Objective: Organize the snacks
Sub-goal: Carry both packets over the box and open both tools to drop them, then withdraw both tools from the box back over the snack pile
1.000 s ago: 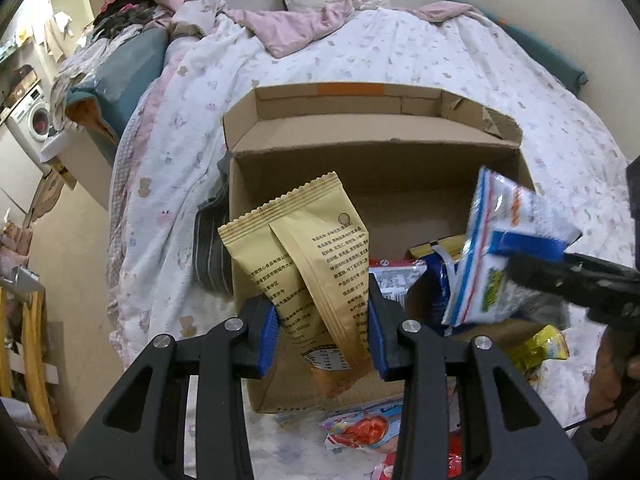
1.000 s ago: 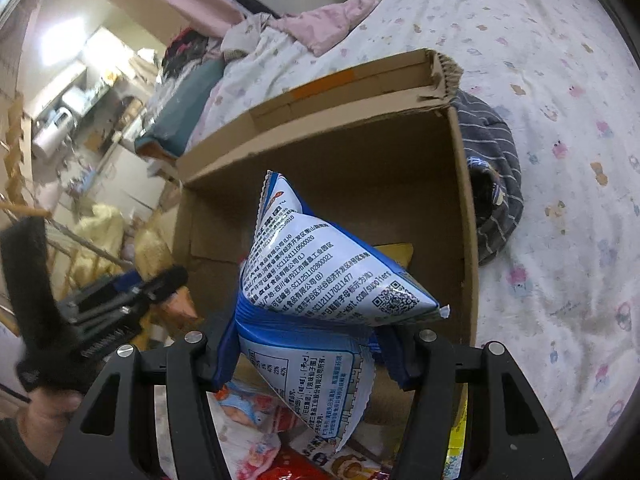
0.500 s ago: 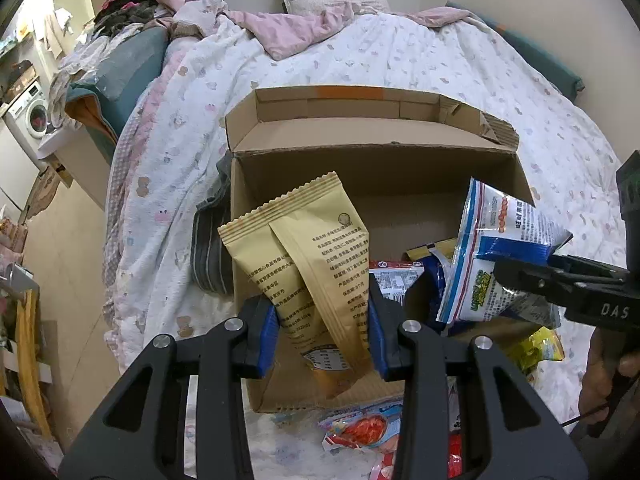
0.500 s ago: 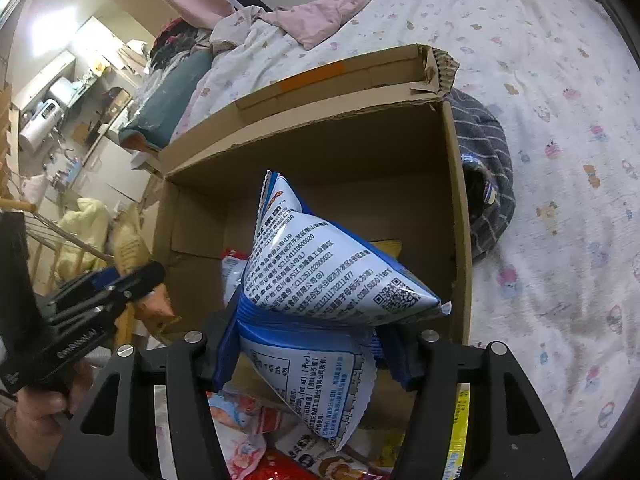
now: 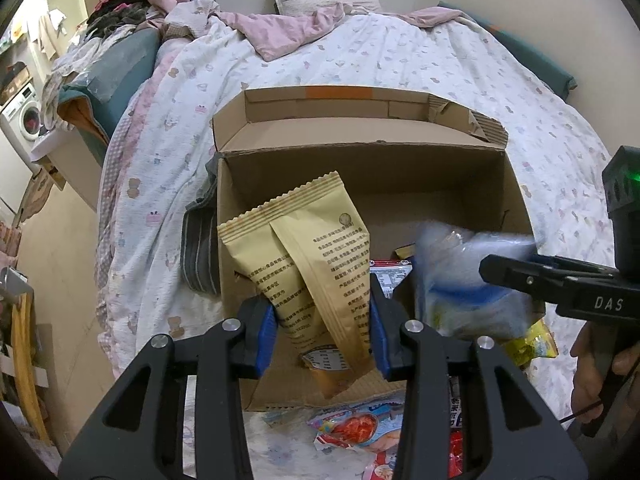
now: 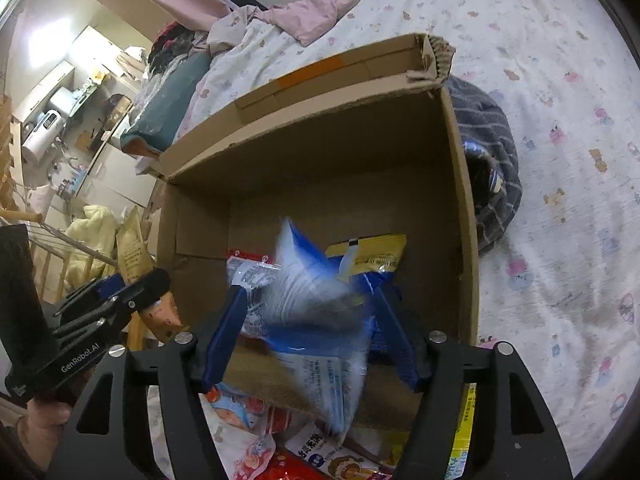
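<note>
The left claw (image 5: 322, 332) is clamped on a tan snack pouch (image 5: 308, 256), its blue pads pressing the pouch's lower part from both sides. The pouch stands upright between the fingers with its crimped top edge tilted to the left, held over the near left corner of an open cardboard box (image 5: 360, 184).

The right claw (image 6: 308, 336) has its fingers spread apart, wider than the blue and white snack bag (image 6: 308, 312) that sits between them. The bag is blurred in both views, so I cannot tell whether either pad touches it. It is over the near wall of the box, on the right-hand side, its upper part inside the box opening and its lower end hanging toward the packets outside.

Inside the box, on its floor, lie a yellow packet (image 6: 368, 256) toward the right wall and a clear-wrapped packet with a red strip (image 6: 250, 268) to its left. The box's far flap stands open and carries a strip of orange tape (image 6: 308, 74).

The box rests on a bed (image 5: 440, 64) covered in a white printed sheet. More snack packets (image 5: 356, 432) lie on the sheet against the near wall of the box. A dark striped garment (image 6: 488, 160) is bunched against the box's right wall, and a pink blanket (image 5: 288, 28) is crumpled near the head of the bed.
</note>
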Tool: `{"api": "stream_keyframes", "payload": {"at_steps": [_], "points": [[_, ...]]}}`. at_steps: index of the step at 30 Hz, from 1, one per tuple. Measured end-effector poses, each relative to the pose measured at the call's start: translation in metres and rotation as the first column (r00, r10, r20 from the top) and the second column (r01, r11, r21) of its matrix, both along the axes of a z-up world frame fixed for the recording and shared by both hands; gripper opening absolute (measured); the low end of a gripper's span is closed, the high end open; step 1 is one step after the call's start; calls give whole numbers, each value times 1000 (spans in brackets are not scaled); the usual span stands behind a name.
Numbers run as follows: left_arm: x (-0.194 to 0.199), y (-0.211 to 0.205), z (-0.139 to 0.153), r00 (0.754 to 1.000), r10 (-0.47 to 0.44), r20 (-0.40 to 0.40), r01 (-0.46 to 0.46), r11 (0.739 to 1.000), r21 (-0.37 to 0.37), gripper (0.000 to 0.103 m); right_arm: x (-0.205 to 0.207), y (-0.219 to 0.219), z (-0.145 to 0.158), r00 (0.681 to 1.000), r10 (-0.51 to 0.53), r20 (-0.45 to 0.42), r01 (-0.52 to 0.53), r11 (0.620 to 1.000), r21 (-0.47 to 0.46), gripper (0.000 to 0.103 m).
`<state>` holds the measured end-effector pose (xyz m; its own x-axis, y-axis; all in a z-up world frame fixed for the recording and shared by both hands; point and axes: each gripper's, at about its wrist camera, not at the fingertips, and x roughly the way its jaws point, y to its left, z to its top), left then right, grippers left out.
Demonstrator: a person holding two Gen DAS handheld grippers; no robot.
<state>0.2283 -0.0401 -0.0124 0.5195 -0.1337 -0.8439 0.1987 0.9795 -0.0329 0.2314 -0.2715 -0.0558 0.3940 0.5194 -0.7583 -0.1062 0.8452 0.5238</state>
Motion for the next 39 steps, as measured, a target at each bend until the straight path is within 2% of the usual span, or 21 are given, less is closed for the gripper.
{"api": "stream_keyframes", "payload": {"at_steps": [2, 4, 6, 8, 12, 18, 26, 28, 33, 36, 39], "points": [[1, 1, 0, 1000, 2, -4, -2, 1000, -2, 36, -1, -1, 3, 1000, -6, 13, 6, 1000, -4, 83], [2, 1, 0, 1000, 3, -9, -3, 1000, -3, 40, -1, -3, 6, 999, -24, 31, 24, 1000, -6, 90], [1, 2, 1, 1000, 7, -4, -7, 1000, -8, 69, 0, -7, 8, 998, -46, 40, 46, 999, -1, 91], [-1, 3, 5, 999, 19, 32, -19, 1000, -16, 77, 0, -11, 8, 997, -61, 35, 61, 998, 12, 91], [-4, 4, 13, 996, 30, 81, -29, 1000, -7, 78, 0, -17, 10, 995, -93, 39, 93, 996, 13, 91], [-2, 6, 11, 998, 28, 60, -26, 999, -32, 78, 1, -22, 14, 992, -115, 55, 114, 993, 19, 91], [-7, 9, 18, 995, 47, 90, -46, 999, -18, 78, -1, -28, 19, 988, -142, 65, 142, 990, 16, 91], [-11, 13, 20, 994, 57, 93, -53, 998, -36, 78, -4, -32, 21, 986, -157, 62, 155, 987, 38, 91], [-23, 29, 28, 990, 100, 102, -90, 991, -96, 78, -18, -37, 31, 983, -163, 82, 162, 987, 25, 91], [-29, 43, 34, 986, 147, 79, -131, 975, -177, 78, -30, -41, 38, 982, -161, 96, 159, 987, 31, 91], [-38, 51, 42, 977, 186, 103, -167, 971, -169, 78, -41, -41, 47, 980, -158, 121, 158, 987, 8, 91]]}}
